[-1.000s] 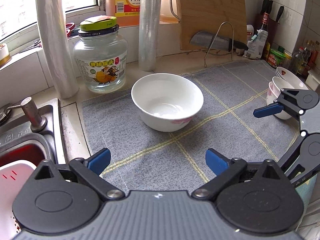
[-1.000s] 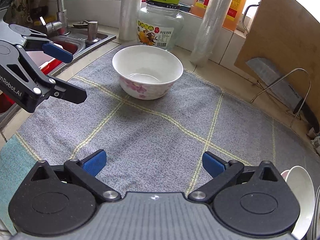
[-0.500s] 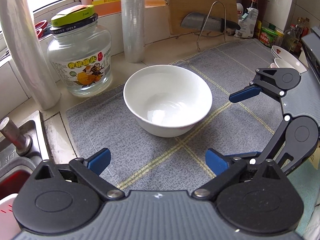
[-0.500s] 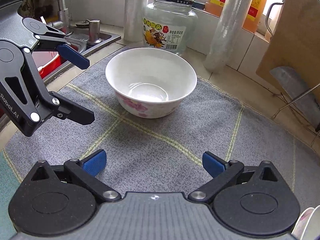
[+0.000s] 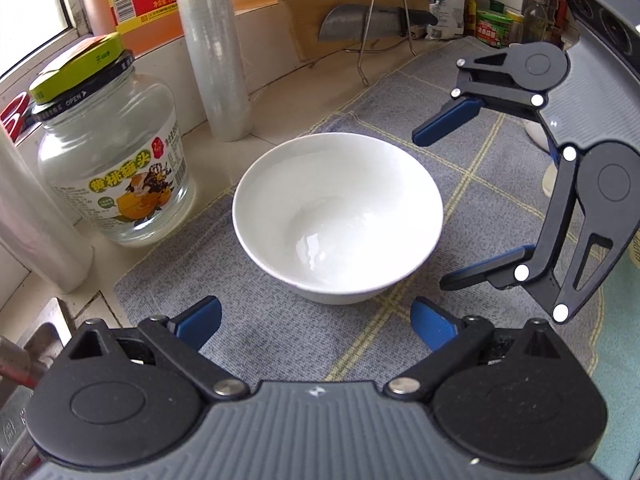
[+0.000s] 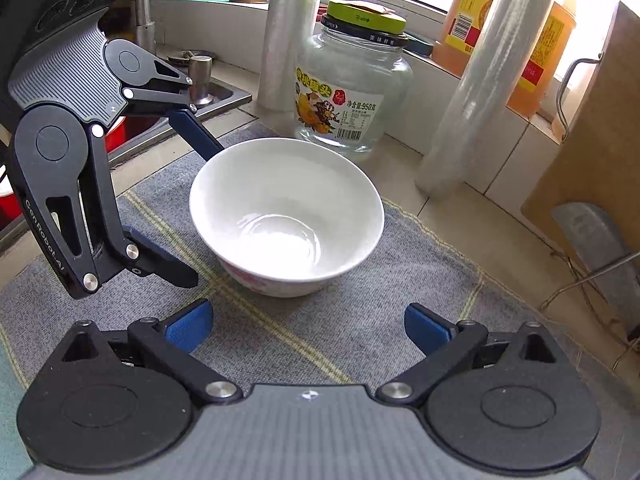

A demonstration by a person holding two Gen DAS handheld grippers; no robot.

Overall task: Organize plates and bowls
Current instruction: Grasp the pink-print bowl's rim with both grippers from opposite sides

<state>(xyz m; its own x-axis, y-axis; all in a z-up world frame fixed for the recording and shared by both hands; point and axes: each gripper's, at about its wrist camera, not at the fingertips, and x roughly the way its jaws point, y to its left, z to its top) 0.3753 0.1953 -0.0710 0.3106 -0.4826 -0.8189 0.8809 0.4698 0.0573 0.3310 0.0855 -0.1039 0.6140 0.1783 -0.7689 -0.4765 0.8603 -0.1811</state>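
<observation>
An empty white bowl (image 5: 338, 216) with a pink flower pattern low on its outside (image 6: 286, 216) stands upright on a grey checked mat (image 5: 280, 344). My left gripper (image 5: 316, 322) is open, its blue fingertips just short of the bowl's near side. My right gripper (image 6: 308, 326) is open too and faces the bowl from the other side. In the left wrist view the right gripper (image 5: 438, 208) spans the bowl's right rim without touching it. In the right wrist view the left gripper (image 6: 200, 212) flanks the bowl's left rim.
A glass jar with a green lid (image 5: 116, 160) and two cling-film rolls (image 5: 216, 48) stand close behind the bowl. A cutting board and a knife on a wire rack (image 5: 360, 26) lean at the back. The sink (image 6: 132, 128) lies to the left.
Both grippers have closed in on the bowl from opposite sides, so it looms larger in each view. Both stay open and the bowl has not moved.
</observation>
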